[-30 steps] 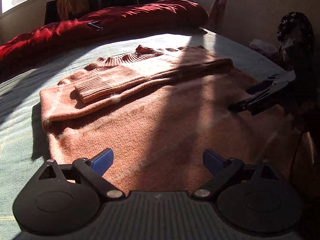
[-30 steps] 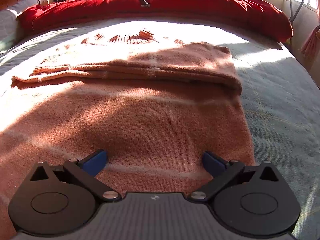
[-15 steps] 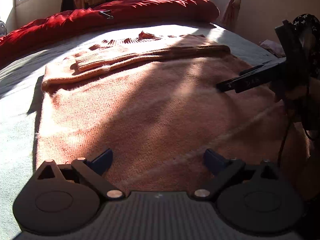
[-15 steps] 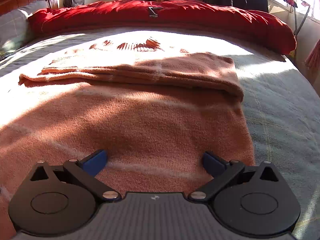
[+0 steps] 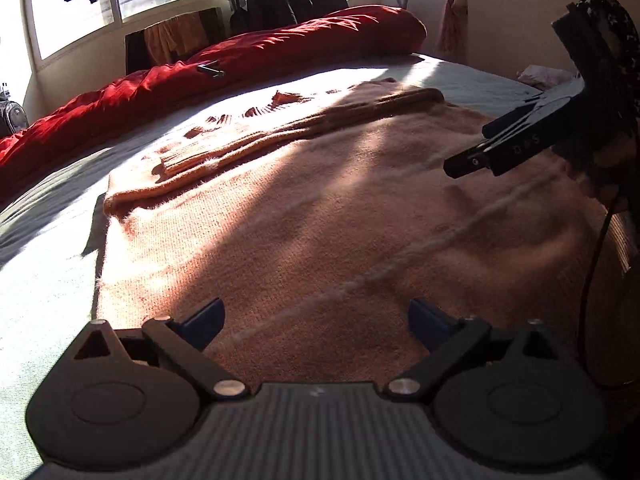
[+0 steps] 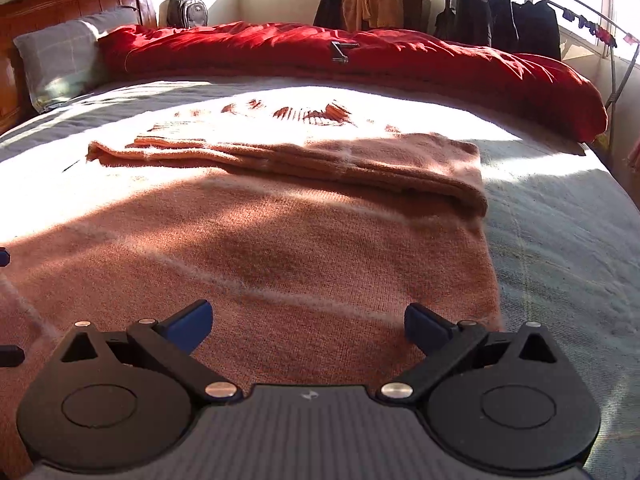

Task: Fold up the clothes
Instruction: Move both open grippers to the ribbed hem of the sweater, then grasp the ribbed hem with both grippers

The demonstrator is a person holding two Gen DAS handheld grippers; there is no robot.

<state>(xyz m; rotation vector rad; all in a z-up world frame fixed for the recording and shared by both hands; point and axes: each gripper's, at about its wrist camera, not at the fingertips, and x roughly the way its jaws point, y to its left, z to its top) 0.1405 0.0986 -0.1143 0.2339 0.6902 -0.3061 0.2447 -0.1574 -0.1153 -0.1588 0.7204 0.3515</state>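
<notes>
One bed (image 6: pixel 560 216) carried one red duvet (image 6: pixel 400 52) along its far side and one pink sweater (image 6: pixel 280 248) spread flat, both sleeves folded across its chest. Two grippers hovered level over the hem: the left gripper (image 5: pixel 316 318) and the right gripper (image 6: pixel 306 322), each with fingers spread wide, holding nothing.
</notes>
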